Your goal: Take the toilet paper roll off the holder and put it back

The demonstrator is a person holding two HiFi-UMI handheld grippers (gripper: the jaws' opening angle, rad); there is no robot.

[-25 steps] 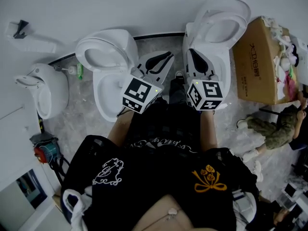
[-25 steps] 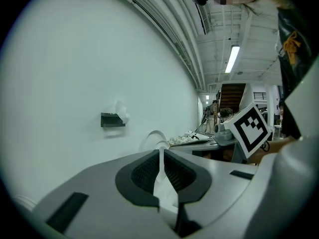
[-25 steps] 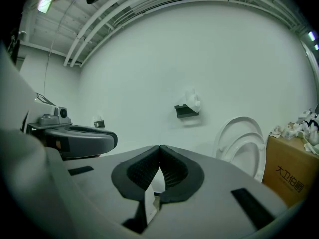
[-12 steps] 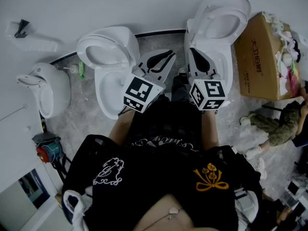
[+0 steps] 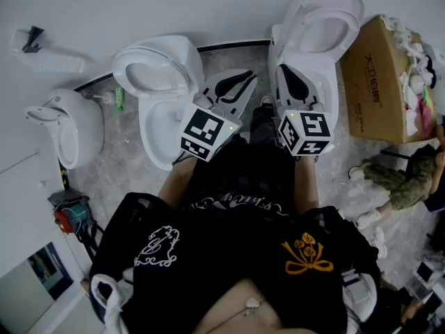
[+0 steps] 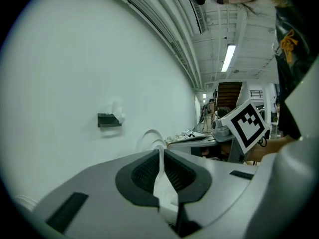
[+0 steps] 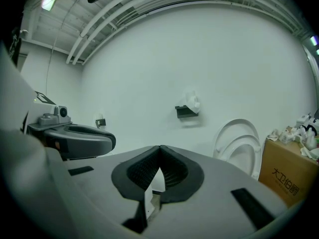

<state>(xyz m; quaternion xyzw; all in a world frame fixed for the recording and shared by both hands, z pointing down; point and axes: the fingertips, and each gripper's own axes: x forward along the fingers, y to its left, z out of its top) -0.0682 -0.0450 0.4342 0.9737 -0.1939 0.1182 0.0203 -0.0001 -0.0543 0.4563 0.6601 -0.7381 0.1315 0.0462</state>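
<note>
The dark wall holder (image 7: 185, 111) carries a white toilet paper roll (image 7: 193, 102), far ahead of my right gripper (image 7: 159, 147), whose jaws are shut and empty. In the left gripper view the holder (image 6: 108, 119) and the roll (image 6: 117, 111) are also far off on the white wall. My left gripper (image 6: 159, 151) has its jaws together with nothing in them. In the head view both grippers, left (image 5: 240, 82) and right (image 5: 290, 75), are held side by side in front of the person's body, and the holder (image 5: 29, 39) is far to the upper left.
Two white toilets with raised lids (image 5: 156, 68) (image 5: 320, 26) stand on the floor under the grippers. Another white fixture (image 5: 66, 127) is at the left. A full cardboard box (image 5: 375, 82) and a person on the floor (image 5: 403, 183) are at the right.
Both grippers have stayed shut and side by side. They sit slightly further right in the head view than a second ago.
</note>
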